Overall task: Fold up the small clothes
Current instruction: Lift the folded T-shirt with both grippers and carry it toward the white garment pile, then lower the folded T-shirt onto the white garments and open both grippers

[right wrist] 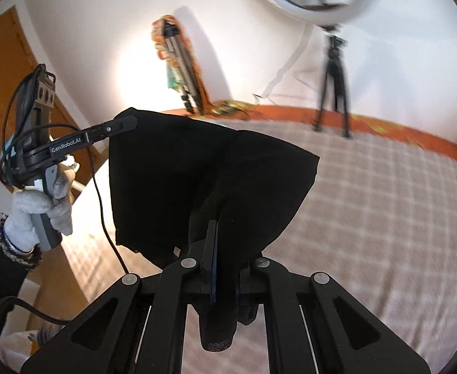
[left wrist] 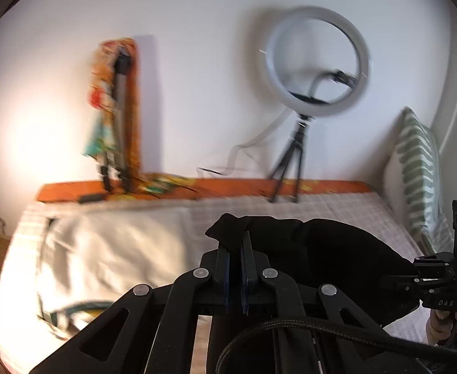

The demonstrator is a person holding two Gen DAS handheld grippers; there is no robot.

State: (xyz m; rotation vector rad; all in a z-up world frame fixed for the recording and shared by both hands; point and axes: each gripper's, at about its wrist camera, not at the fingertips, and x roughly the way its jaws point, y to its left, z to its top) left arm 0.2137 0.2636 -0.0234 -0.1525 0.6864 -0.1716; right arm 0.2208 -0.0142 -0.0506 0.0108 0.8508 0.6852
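A black garment (left wrist: 328,249) hangs in the air above the bed, stretched between both grippers. My left gripper (left wrist: 235,243) is shut on one edge of it. It also shows in the right wrist view (right wrist: 128,124), held by a gloved hand and pinching the garment's top left corner. My right gripper (right wrist: 225,237) is shut on the black garment (right wrist: 197,171), which drapes over and below its fingers. The right gripper's body shows at the right edge of the left wrist view (left wrist: 437,277).
The bed has a checked beige cover (right wrist: 368,202). A cream cloth (left wrist: 109,249) lies on its left part. A ring light on a tripod (left wrist: 315,62), a folded tripod with colourful fabric (left wrist: 119,109) and a striped pillow (left wrist: 418,168) stand along the wall. A wooden door (right wrist: 10,62) is at left.
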